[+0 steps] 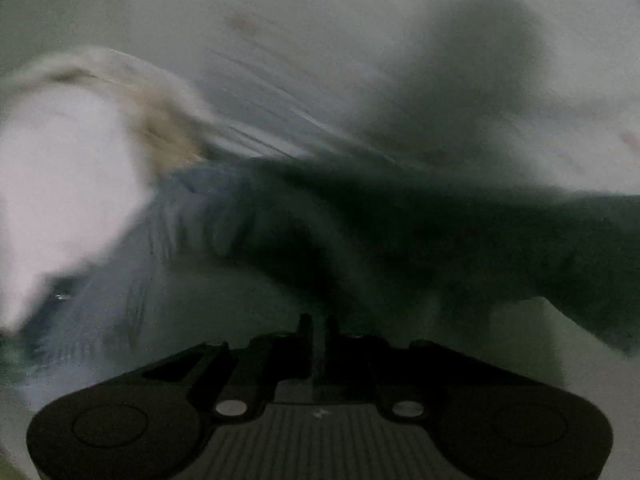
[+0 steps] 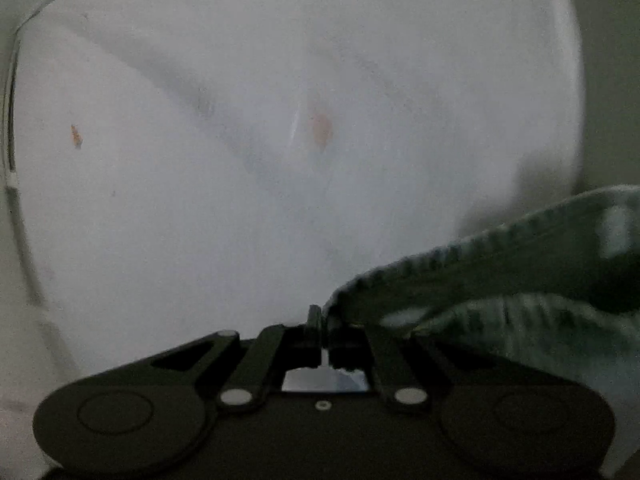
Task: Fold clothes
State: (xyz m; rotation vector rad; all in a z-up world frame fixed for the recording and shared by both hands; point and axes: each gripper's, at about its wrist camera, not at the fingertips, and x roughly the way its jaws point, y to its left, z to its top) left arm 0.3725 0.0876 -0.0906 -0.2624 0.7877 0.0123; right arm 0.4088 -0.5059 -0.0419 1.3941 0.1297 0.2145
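From my left wrist camera, the left gripper (image 1: 318, 326) sits at six o'clock with its jaws drawn nearly together, only a narrow slit between them; motion blur keeps me from telling whether any cloth is caught there. A dark green garment (image 1: 400, 220) stretches across the middle of the view from nine to three o'clock, blurred, its ribbed edge showing greyer toward eight o'clock. At nine o'clock a white piece of cloth (image 1: 68, 184) fills the left side, with a tan, fuzzy patch (image 1: 168, 132) just above it at ten o'clock. Behind everything lies the pale table (image 1: 320, 40), carrying a heavy dark shadow at one to two o'clock.

From my right wrist camera, the right gripper (image 2: 320, 320) is at six o'clock, jaws pressed together. The green garment (image 2: 520, 272) comes in from three to four o'clock, and its stitched hem runs down to the fingertips, touching them on their right side; it appears pinched there, though I cannot see the contact clearly. The white table (image 2: 200, 200) fills the rest, marked by two small orange spots (image 2: 320, 130) near the centre and at nine o'clock.
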